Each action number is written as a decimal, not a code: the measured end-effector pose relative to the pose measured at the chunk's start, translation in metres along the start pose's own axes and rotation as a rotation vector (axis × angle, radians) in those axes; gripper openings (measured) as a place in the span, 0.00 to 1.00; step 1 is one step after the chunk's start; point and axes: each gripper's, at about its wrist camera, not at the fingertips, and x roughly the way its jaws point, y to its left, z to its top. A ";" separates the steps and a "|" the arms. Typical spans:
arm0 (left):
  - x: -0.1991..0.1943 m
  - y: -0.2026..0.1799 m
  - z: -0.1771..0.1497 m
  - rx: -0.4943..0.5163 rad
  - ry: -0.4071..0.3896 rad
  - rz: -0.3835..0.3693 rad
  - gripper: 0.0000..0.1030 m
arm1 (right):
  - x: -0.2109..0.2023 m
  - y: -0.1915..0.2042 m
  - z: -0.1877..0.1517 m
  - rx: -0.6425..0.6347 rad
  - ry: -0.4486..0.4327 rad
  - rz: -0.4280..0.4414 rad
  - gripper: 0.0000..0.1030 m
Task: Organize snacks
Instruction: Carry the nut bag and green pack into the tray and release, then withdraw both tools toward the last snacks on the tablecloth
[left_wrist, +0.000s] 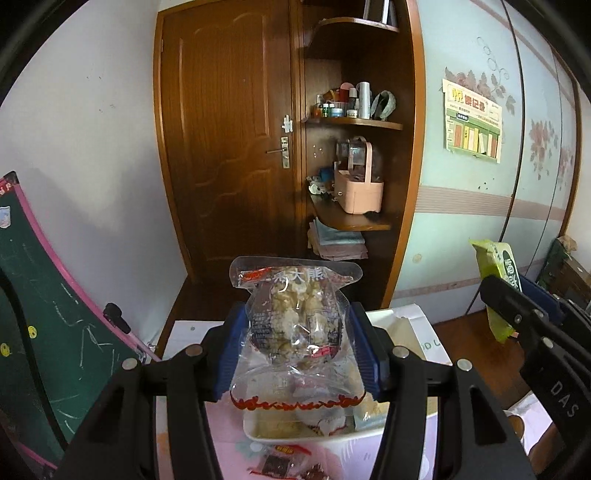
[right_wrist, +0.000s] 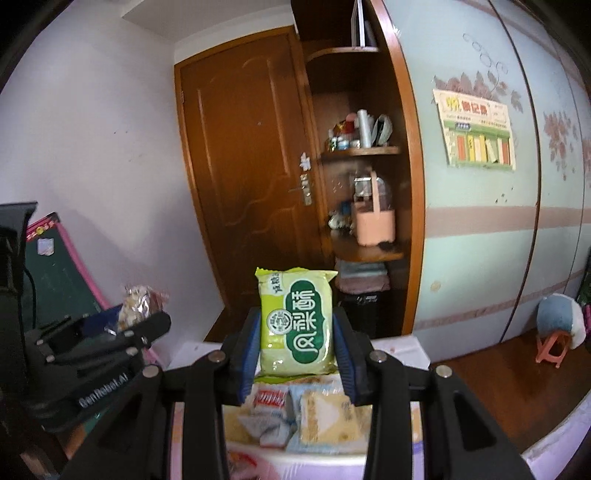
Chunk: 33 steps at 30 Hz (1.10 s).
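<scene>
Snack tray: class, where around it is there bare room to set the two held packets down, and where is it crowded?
The white tray is crowded with packets. Bare patches: the white box top behind it, and the pink cloth left of it. Loose red snacks crowd the near edge.

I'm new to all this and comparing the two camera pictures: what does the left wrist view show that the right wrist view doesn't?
Only the left wrist view shows loose red-wrapped snacks lying nearest the camera.

Only the right wrist view shows a blue plush toy and a small pink stool on the floor.

Both show the left gripper clamped on a clear snack bag, the right gripper clamped on a green snack packet, the wooden door and the pink basket.
</scene>
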 end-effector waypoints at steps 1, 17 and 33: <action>0.010 -0.002 0.002 -0.002 0.007 0.006 0.52 | 0.007 0.000 0.002 0.001 0.010 0.002 0.36; 0.119 0.009 -0.030 -0.038 0.149 0.086 0.99 | 0.108 -0.024 -0.038 0.056 0.252 -0.057 0.54; 0.084 0.020 -0.057 -0.004 0.177 0.071 0.99 | 0.074 -0.013 -0.057 0.073 0.253 -0.037 0.63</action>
